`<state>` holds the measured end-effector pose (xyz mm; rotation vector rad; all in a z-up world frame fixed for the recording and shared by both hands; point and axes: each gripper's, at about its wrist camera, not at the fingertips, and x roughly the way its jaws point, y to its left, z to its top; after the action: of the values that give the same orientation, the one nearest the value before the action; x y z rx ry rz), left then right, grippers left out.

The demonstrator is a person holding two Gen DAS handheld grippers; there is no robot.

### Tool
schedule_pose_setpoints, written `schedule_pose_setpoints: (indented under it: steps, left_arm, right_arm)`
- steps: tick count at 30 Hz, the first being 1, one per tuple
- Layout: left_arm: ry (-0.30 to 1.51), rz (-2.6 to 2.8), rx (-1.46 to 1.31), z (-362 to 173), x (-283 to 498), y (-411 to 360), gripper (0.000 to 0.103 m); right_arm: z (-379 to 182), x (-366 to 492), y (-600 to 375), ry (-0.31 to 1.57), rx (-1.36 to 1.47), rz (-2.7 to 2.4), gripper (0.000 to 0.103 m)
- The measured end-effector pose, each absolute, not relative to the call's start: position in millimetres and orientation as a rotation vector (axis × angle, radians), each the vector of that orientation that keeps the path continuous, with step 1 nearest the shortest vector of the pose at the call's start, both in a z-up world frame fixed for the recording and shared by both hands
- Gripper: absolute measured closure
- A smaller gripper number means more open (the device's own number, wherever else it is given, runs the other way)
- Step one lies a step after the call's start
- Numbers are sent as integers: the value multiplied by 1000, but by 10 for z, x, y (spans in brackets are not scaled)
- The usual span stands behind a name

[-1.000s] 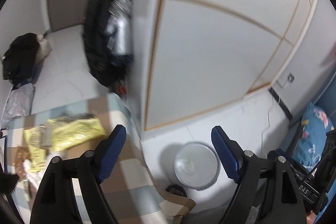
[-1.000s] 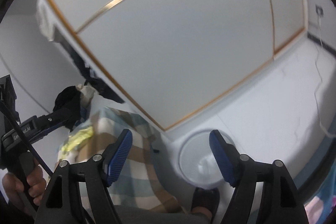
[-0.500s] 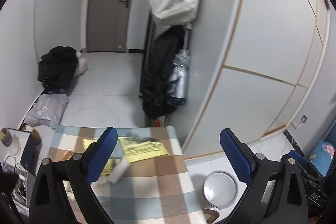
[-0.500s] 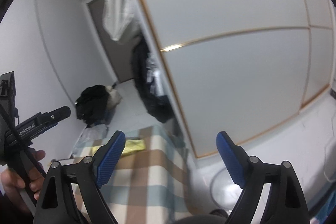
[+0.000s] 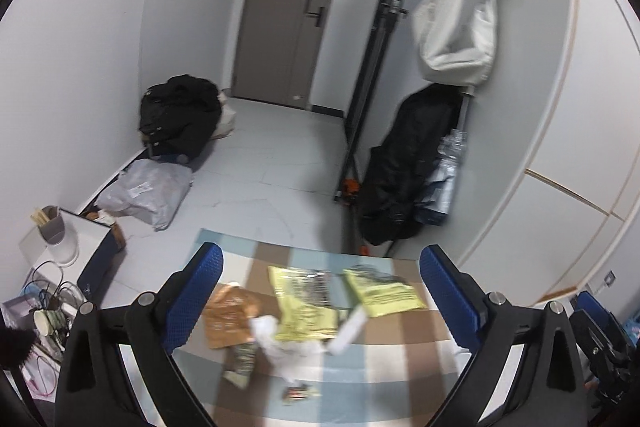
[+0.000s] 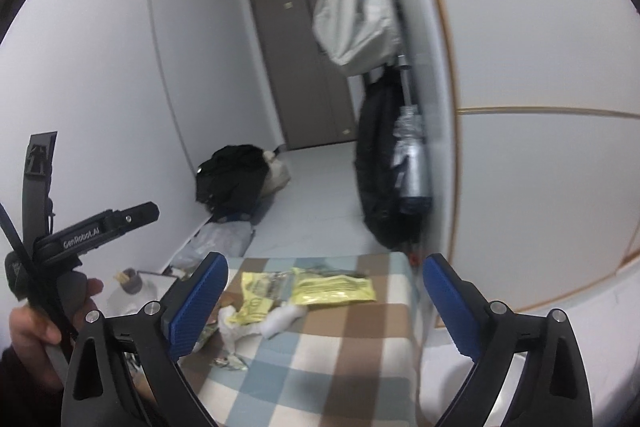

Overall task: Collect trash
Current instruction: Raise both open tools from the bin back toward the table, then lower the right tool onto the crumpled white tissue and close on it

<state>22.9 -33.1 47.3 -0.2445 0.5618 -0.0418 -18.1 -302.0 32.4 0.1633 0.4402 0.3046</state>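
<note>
A table with a checked cloth (image 5: 400, 367) carries the trash: two yellow wrappers (image 5: 304, 303) (image 5: 382, 291), a brown paper bag (image 5: 228, 315), crumpled white tissue (image 5: 280, 343), a white tube (image 5: 348, 329) and small wrappers (image 5: 242, 367). My left gripper (image 5: 320, 255) hangs above the near side of the table, open and empty. My right gripper (image 6: 326, 261) is beside it to the right, its jaws opening with nothing between them. The right wrist view shows the yellow wrappers (image 6: 332, 287) and tissue (image 6: 280, 321) ahead on the cloth (image 6: 340, 367).
A black bag (image 5: 180, 115) and a grey parcel bag (image 5: 148, 191) lie along the left wall. A box with a white cup (image 5: 60, 243) stands left of the table. A white bag (image 5: 456, 39) and black garment (image 5: 412, 167) hang by the cupboard on the right. A hand (image 6: 36, 327) holds the left gripper.
Both views swung from the cupboard and the floor bin round to the table and its trash. The bin left the views. Both pairs of jaws spread wider.
</note>
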Motion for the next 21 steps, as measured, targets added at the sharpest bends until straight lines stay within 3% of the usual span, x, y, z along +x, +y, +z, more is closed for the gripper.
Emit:
schedule_pose_setpoints:
  steps: [21]
  left_arm:
    - [707,58,-411,-254,338,793,6]
  right_arm:
    - [-524,255,-1666,597,-1,487,3]
